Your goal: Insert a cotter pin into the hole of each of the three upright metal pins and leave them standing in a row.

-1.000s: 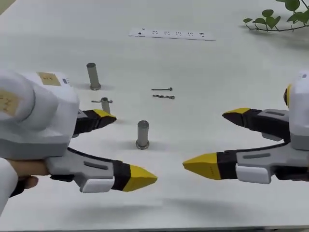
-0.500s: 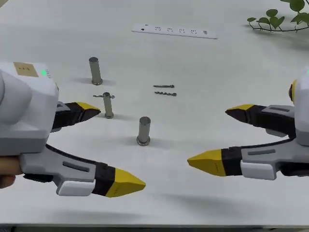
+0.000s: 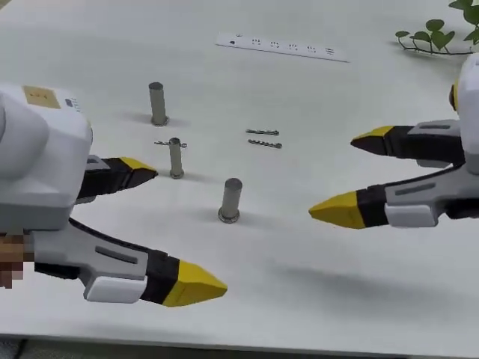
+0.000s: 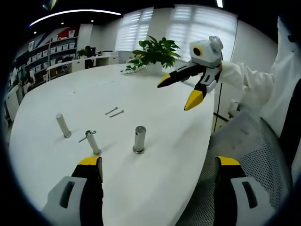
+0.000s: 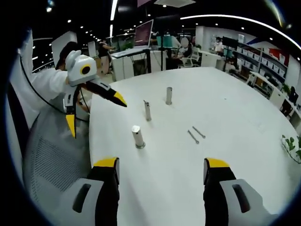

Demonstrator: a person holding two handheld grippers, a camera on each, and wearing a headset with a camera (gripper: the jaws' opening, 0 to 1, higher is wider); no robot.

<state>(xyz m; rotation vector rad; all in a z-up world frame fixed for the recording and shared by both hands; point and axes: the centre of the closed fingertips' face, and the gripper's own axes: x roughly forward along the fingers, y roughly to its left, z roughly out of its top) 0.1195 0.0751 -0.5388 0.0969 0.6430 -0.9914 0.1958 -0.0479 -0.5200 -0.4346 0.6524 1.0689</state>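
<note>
**A:** What has changed over the last second?

**B:** The right gripper (image 3: pixel 348 176) has moved away from the near edge of the table (image 3: pixel 359 90), toward the level of the loose cotter pins (image 3: pixel 262 132); its jaws are wide apart and hold nothing; the left gripper (image 3: pixel 168 226) has drawn back a little, so its upper tip no longer crowds the middle pin (image 3: pixel 176 158); its jaws are spread too, and empty; the pins themselves stand as before.

**A:** And where is the work?

**B:** Three metal pins stand upright in a slanting row; the far pin (image 3: pixel 157 103) and the near pin (image 3: pixel 231 200) are bare; the middle pin has a cotter pin (image 3: pixel 168 143) through its top; the two loose ones lie side by side, right of the row.

**A:** Is there any writing?

**B:** There is a tan sticker (image 3: pixel 41 96) on the left gripper's housing, its marks too blurred to read; the power strip (image 3: pixel 283 46) at the far side has small print, also illegible.
</note>
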